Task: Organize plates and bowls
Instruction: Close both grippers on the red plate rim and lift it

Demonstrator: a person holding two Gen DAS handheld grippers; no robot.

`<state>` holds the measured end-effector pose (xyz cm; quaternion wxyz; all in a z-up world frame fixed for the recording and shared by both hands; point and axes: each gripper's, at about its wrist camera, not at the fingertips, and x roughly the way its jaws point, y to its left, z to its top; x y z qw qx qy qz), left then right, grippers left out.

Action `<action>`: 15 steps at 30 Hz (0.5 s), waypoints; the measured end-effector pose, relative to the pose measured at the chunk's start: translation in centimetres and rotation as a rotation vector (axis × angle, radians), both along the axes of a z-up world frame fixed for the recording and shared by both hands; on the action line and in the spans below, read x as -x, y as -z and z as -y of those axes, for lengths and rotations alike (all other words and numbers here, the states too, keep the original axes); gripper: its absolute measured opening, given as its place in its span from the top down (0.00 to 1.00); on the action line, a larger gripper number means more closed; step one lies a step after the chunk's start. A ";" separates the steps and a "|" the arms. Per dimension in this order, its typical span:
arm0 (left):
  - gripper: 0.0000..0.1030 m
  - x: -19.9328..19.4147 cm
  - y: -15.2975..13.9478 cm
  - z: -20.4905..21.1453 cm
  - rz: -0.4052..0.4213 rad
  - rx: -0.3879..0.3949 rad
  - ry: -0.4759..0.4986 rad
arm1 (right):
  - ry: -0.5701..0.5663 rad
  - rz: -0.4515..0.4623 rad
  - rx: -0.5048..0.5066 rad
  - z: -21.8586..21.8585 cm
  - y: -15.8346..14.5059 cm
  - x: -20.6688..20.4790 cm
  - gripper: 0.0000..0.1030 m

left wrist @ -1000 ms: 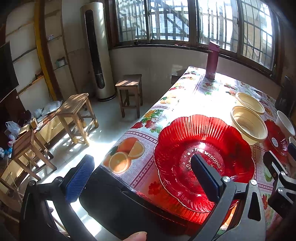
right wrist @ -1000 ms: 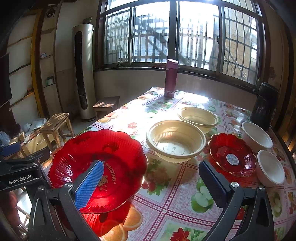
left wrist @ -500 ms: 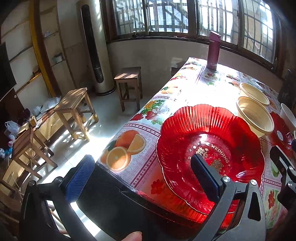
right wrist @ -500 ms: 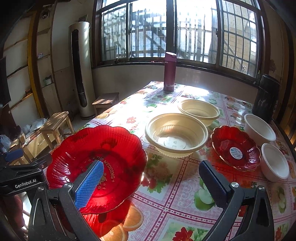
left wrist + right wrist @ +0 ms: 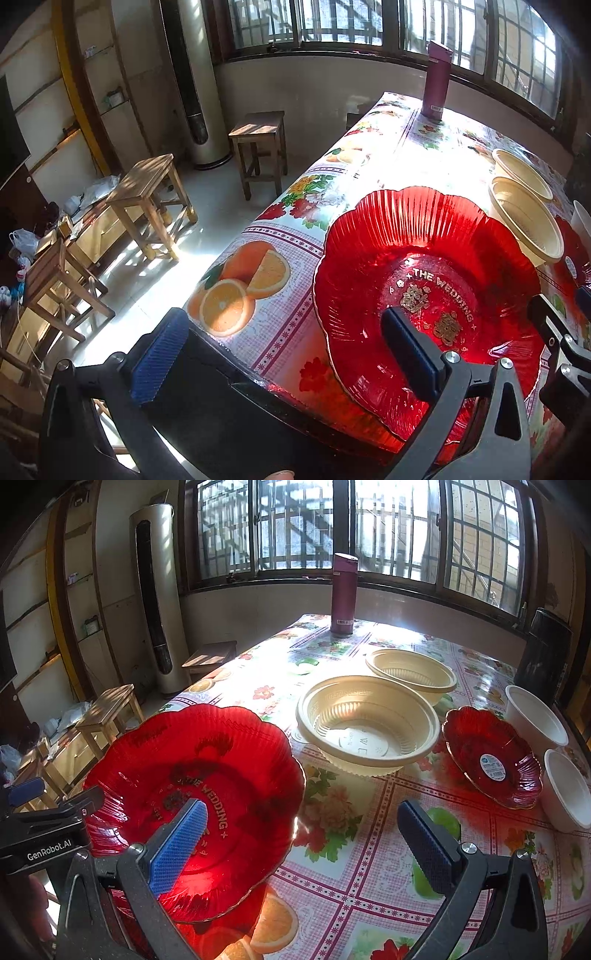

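A large red fluted plate with gold lettering lies near the table's front left corner. My left gripper is open; its right finger hangs over the plate's middle and its left finger is off the table edge. My right gripper is open too, its blue left finger over the same red plate and its right finger above bare tablecloth. Behind stand two cream bowls. A small red plate and two white bowls sit at the right.
A maroon bottle stands at the table's far end and a black container at the far right. Wooden stools and a tall floor unit fill the room to the left of the table.
Both views have shifted a little: the large red plate looms larger and nearer in the left wrist view. Both grippers stayed open and no dish moved on the table.
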<state>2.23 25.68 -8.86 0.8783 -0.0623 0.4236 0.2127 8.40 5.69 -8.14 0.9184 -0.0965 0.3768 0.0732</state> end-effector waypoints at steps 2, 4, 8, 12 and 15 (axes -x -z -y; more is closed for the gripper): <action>0.00 -0.2 0.2 0.1 -0.007 0.004 0.003 | 0.005 -0.018 -0.002 0.0 0.4 -0.4 0.00; 0.00 -0.3 0.5 0.1 -0.014 0.008 0.007 | 0.009 -0.037 -0.005 0.0 0.9 -0.8 0.00; 0.00 -0.8 1.0 0.0 -0.027 0.026 0.011 | 0.008 -0.072 -0.021 0.0 1.8 -1.5 0.04; 0.11 -1.2 1.6 0.0 -0.046 0.057 0.027 | 0.016 -0.109 -0.015 -0.1 2.5 -2.1 0.14; 0.31 -1.6 2.2 0.2 -0.070 0.083 0.041 | 0.016 -0.170 -0.029 0.1 3.6 -2.7 0.47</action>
